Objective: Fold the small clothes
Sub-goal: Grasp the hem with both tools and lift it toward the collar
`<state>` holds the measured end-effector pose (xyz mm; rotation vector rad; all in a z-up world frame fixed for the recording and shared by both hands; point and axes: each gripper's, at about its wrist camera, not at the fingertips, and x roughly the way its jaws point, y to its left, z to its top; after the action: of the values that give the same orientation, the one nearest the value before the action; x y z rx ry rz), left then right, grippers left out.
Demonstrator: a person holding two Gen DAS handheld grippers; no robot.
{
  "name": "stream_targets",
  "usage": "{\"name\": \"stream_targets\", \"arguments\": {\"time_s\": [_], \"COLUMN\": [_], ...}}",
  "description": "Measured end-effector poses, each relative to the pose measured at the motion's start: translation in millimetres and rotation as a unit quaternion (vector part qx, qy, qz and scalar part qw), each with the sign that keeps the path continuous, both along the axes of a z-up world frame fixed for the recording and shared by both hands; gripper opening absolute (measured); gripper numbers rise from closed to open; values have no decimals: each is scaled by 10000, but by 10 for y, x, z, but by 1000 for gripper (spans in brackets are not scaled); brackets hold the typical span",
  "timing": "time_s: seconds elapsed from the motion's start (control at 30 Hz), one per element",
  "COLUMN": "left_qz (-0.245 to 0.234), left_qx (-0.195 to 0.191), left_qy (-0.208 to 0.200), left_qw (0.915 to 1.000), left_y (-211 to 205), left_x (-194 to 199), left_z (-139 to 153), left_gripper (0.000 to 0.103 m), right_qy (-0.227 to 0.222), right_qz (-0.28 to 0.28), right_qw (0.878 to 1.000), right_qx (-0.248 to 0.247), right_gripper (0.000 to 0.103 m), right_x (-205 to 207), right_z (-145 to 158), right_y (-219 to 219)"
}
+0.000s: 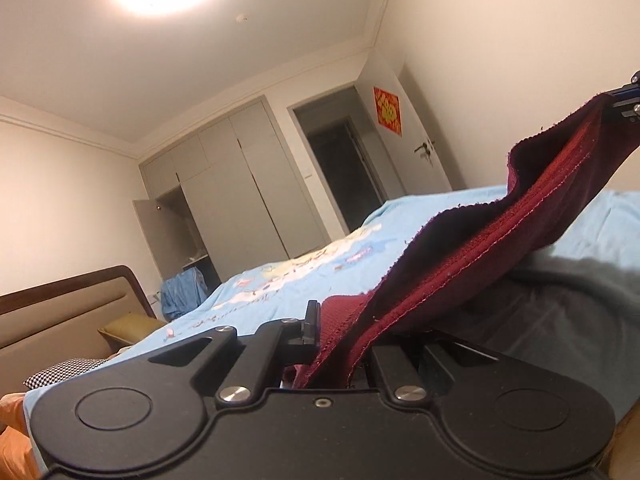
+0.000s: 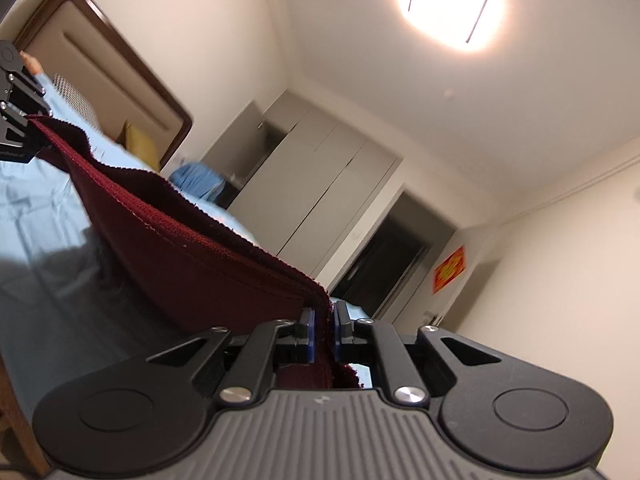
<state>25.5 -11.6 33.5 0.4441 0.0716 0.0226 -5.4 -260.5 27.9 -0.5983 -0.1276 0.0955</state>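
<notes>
A dark red knitted garment (image 1: 480, 240) hangs stretched above the bed between both grippers. My left gripper (image 1: 332, 336) is shut on one corner of it; the cloth covers its right finger. In the left wrist view the right gripper (image 1: 628, 100) shows at the far right edge, holding the other end. My right gripper (image 2: 324, 328) is shut on a corner of the dark red garment (image 2: 192, 256), its blue pads (image 2: 307, 332) pressing the cloth. The left gripper (image 2: 16, 120) appears at the left edge of the right wrist view, gripping the far end.
Below lies a bed with a light blue printed sheet (image 1: 304, 280), a brown headboard (image 1: 60, 316), and pillows (image 1: 128, 326). Grey wardrobes (image 1: 240, 184) and a dark doorway (image 1: 344, 168) stand beyond. A bright ceiling lamp (image 2: 448, 4) glares overhead.
</notes>
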Motion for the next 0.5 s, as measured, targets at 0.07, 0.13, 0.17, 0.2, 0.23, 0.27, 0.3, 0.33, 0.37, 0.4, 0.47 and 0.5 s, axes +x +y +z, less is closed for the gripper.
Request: {"name": "stream_targets", "arguments": {"time_s": [0.07, 0.13, 0.17, 0.2, 0.23, 0.27, 0.3, 0.33, 0.37, 0.4, 0.47, 0.5], "left_qz": [-56, -139, -202, -290, -416, -547, -666, -750, -793, -799, -768, -769], "left_qx": [-97, -268, -383, -498, -625, -752, -890, -1008, -1103, -1184, -1367, -1469], "left_qy": [-34, -55, -61, -47, -3, 76, 200, 313, 400, 497, 682, 753], "left_qw": [9999, 9995, 9990, 9983, 9972, 9956, 9936, 9916, 9899, 9885, 9853, 9833], "left_y": [1, 16, 28, 50, 87, 127, 172, 214, 254, 281, 352, 379], "left_x": [-111, -213, -285, -325, -382, -425, -429, -421, -403, -360, -244, -184], "left_z": [93, 190, 228, 266, 294, 316, 323, 317, 305, 300, 308, 326], "left_gripper": [2, 2, 2, 2, 2, 2, 2, 2, 2, 2, 2, 2], "right_qy": [-195, -395, -481, -553, -590, -585, -542, -493, -446, -394, -292, -266], "right_qz": [-11, -18, -16, -9, 8, 21, 7, 11, 17, 21, 36, 35], "right_qw": [9998, 9991, 9987, 9983, 9981, 9981, 9983, 9986, 9988, 9990, 9993, 9995], "right_qx": [84, 131, 153, 181, 200, 209, 207, 213, 222, 226, 208, 170], "right_gripper": [10, 10, 10, 10, 10, 10, 10, 10, 10, 10, 10, 10], "right_x": [-94, -156, -194, -224, -239, -238, -215, -211, -179, -140, -48, 1], "right_z": [35, 90, 105, 115, 118, 117, 103, 90, 73, 57, 35, 30], "right_y": [1, -11, -9, -12, -14, -14, -13, -43, -46, -47, -46, -38]}}
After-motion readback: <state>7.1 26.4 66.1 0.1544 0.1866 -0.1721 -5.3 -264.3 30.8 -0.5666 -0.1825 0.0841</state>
